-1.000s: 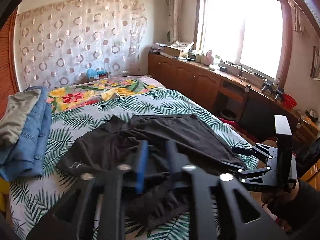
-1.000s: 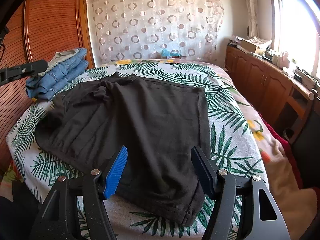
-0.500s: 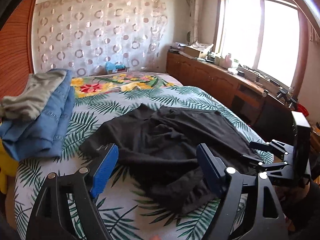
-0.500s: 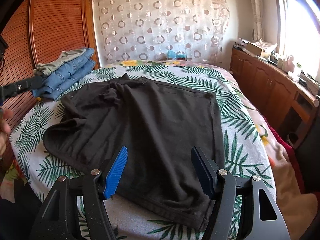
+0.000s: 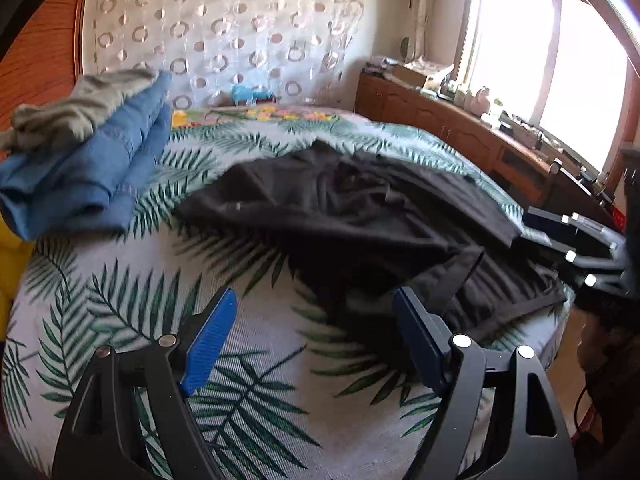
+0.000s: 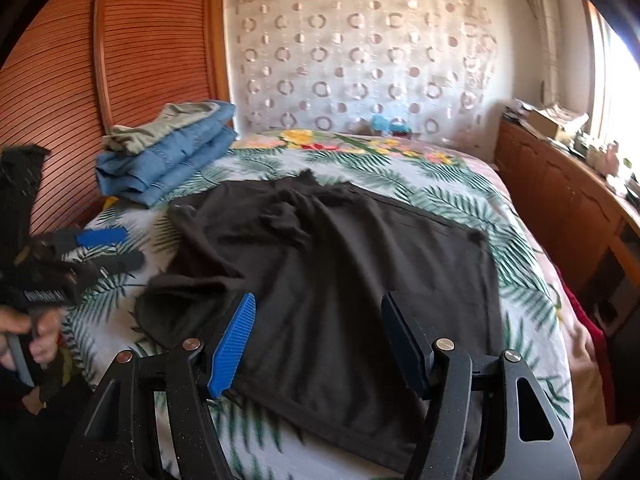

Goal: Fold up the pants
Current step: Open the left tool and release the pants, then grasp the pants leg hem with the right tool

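Note:
Black pants [image 6: 352, 272] lie spread and partly rumpled on the leaf-print bed [image 6: 520, 264]; they also show in the left wrist view [image 5: 360, 224]. My left gripper [image 5: 312, 344] is open and empty above bare bedspread [image 5: 168, 304] at the left of the pants' near edge. It also shows at the left of the right wrist view [image 6: 108, 248]. My right gripper [image 6: 320, 340] is open and empty, low over the pants' near hem. It shows at the right edge of the left wrist view [image 5: 576, 240].
A stack of folded blue jeans with a grey garment on top [image 6: 172, 152] sits at the bed's back left, also in the left wrist view [image 5: 88, 160]. A wooden slatted wardrobe [image 6: 100, 64] stands left. A wooden sideboard [image 6: 568, 200] runs under the window at right.
My left gripper opened, let go of the pants and drew back to the left. My right gripper stayed open and shifted slightly towards the pants' near hem.

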Tool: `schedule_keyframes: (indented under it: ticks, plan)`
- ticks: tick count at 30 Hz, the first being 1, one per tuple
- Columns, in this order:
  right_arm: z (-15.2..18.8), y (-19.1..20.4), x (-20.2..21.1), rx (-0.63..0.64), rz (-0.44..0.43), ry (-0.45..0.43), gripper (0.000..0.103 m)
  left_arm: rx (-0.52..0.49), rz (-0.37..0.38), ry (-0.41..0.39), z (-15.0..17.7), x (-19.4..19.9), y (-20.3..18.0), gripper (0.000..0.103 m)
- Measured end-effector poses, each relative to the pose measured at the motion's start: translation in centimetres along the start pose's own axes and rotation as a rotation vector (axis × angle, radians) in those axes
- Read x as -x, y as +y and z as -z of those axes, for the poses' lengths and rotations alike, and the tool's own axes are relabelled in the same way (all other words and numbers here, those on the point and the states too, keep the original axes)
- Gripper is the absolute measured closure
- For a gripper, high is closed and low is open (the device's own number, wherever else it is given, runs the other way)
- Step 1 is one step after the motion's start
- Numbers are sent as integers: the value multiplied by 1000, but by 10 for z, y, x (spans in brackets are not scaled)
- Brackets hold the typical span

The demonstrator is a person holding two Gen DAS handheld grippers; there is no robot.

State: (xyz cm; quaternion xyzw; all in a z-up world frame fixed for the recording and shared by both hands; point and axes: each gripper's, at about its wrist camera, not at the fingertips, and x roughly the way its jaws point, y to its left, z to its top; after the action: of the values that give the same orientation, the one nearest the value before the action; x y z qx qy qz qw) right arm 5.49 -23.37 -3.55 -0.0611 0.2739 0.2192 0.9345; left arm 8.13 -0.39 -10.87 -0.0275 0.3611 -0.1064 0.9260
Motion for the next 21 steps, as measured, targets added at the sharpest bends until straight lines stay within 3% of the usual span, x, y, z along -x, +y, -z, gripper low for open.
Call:
schedule_keyframes:
  ticks: [7,13,21]
  plan:
    - [-9,8,-13,14,-43,1,46,17,-8,49,12,-11,5,22]
    - [-17,14,-30,12,-90,27,54,-28,-49,34,17,-11,-4,22]
    - [-20,22,-57,21,-132,87,54,-51,-63,17,20,-10,-4,22]
